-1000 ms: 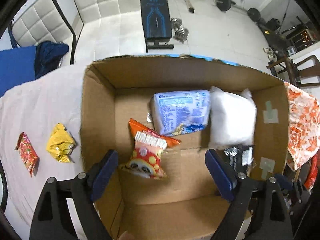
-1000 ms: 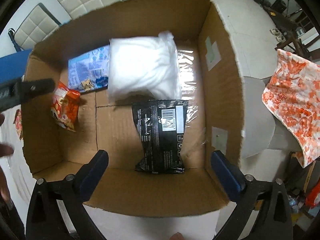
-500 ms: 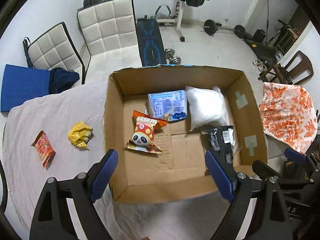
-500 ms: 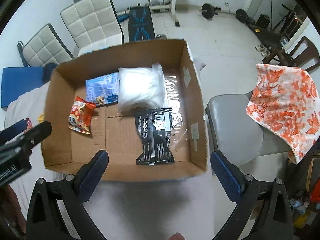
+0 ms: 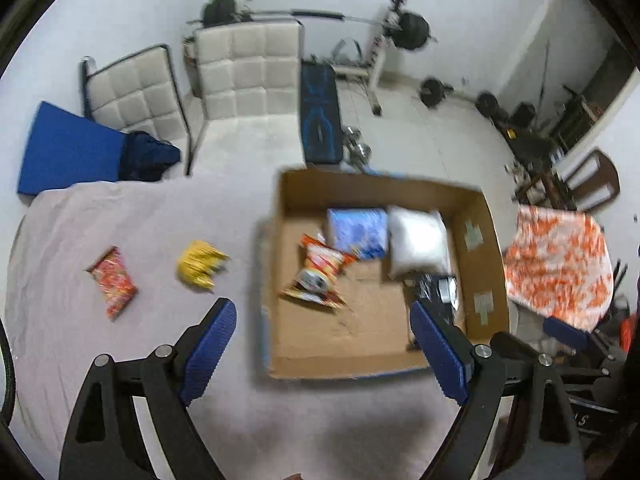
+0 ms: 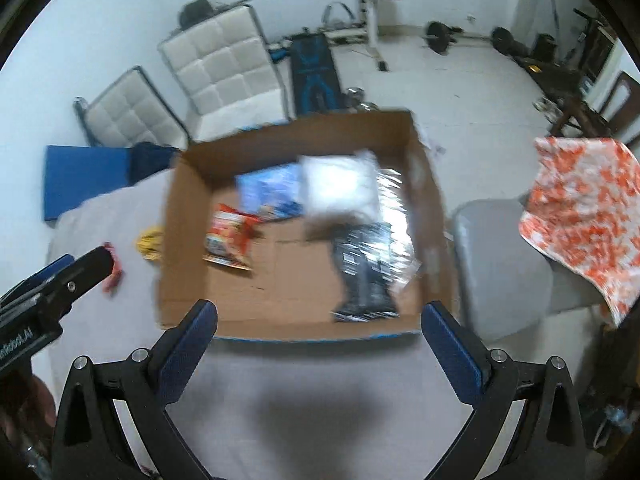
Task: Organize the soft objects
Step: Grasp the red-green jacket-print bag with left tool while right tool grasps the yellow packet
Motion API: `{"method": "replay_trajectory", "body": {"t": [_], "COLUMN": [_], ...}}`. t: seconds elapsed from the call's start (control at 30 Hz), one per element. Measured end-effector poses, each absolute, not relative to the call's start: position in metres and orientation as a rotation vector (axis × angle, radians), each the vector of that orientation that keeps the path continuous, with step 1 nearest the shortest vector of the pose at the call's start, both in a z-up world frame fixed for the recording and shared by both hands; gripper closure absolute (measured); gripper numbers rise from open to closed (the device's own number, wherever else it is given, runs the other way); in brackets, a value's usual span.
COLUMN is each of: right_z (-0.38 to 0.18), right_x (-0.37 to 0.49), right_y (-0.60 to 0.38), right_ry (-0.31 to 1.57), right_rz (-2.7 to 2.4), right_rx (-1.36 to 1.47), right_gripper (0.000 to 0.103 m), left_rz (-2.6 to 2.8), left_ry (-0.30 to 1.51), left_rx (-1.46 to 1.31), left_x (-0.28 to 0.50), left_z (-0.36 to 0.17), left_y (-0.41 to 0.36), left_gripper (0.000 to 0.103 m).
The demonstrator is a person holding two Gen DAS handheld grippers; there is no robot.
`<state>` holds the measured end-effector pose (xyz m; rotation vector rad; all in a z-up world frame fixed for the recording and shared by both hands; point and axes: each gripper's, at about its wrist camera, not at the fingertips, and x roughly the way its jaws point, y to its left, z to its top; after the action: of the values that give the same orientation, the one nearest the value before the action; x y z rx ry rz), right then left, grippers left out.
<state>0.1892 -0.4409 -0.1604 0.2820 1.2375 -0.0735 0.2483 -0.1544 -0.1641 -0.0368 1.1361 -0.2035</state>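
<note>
An open cardboard box (image 5: 474, 240) (image 6: 184, 208) sits on the cloth-covered table (image 5: 120, 216). Inside lie a red panda snack bag (image 5: 320, 276) (image 6: 230, 236), a blue packet (image 5: 358, 232) (image 6: 272, 192), a white pillow pack (image 5: 418, 240) (image 6: 340, 184) and a black packet (image 5: 440, 288) (image 6: 366, 272). Left of the box on the cloth lie a yellow bag (image 5: 200, 266) (image 6: 149, 242) and a red packet (image 5: 114, 282). My left gripper (image 5: 324, 344) hangs open and empty above the box's near edge. My right gripper (image 6: 318, 344) is likewise open and empty, high over the box.
Two white quilted chairs (image 5: 248, 68), a blue mat (image 5: 68, 148) and a weight bench (image 5: 320, 120) stand behind the table. An orange-patterned cloth (image 5: 560, 260) (image 6: 584, 208) drapes a grey chair (image 6: 500, 264) right of the box. The left gripper's body (image 6: 48, 292) shows at the right view's left edge.
Both grippers have risen and pulled back from inside the box, so the box looks smaller and more of the room shows. Both stayed open and empty.
</note>
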Motion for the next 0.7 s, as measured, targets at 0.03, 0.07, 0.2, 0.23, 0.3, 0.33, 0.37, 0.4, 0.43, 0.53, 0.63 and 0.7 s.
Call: {"method": "replay_trajectory", "body": {"t": [0.03, 0.07, 0.2, 0.23, 0.3, 0.33, 0.37, 0.4, 0.43, 0.53, 0.63, 0.7], "right_z": [-0.154, -0.146, -0.114, -0.109, -0.101, -0.100, -0.102, -0.107, -0.112, -0.143, -0.191, -0.217], "right_x": [0.193, 0.199, 0.227, 0.234, 0.252, 0.263, 0.274, 0.286, 0.296, 0.329, 0.362, 0.375], "right_y": [-0.432, -0.420, -0.365, -0.353, -0.323, -0.307, -0.290, -0.273, -0.260, -0.212, -0.172, -0.156], "right_ry": [1.226, 1.211, 1.154, 1.148, 1.144, 1.148, 1.157, 1.171, 1.187, 1.259, 1.368, 1.423], "right_rz": [-0.053, -0.027, 0.086, 0.106, 0.146, 0.168, 0.189, 0.203, 0.218, 0.247, 0.240, 0.222], "right_rx": [0.281, 0.281, 0.271, 0.265, 0.253, 0.249, 0.243, 0.243, 0.242, 0.225, 0.224, 0.222], "right_gripper": [0.000, 0.000, 0.000, 0.000, 0.000, 0.000, 0.000, 0.000, 0.000, 0.000, 0.000, 0.000], "left_rz": [-0.179, -0.167, -0.089, -0.056, -0.007, 0.019, 0.047, 0.074, 0.099, 0.173, 0.216, 0.247], "left_ry": [1.117, 1.107, 1.064, 1.051, 1.049, 1.058, 1.071, 1.085, 1.097, 1.160, 1.225, 1.264], "left_rx": [-0.041, -0.048, -0.072, -0.074, -0.075, -0.078, -0.082, -0.090, -0.094, -0.099, -0.084, -0.063], "left_x": [0.251, 0.254, 0.269, 0.274, 0.281, 0.286, 0.292, 0.298, 0.304, 0.323, 0.338, 0.347], "left_z": [-0.155, -0.149, -0.130, -0.128, -0.130, -0.135, -0.141, -0.149, -0.157, -0.194, -0.230, -0.258], "left_y": [-0.142, -0.132, -0.079, -0.063, -0.036, -0.022, -0.007, 0.010, 0.024, 0.068, 0.097, 0.112], "left_gripper": [0.014, 0.014, 0.014, 0.014, 0.014, 0.014, 0.014, 0.014, 0.014, 0.014, 0.014, 0.014]}}
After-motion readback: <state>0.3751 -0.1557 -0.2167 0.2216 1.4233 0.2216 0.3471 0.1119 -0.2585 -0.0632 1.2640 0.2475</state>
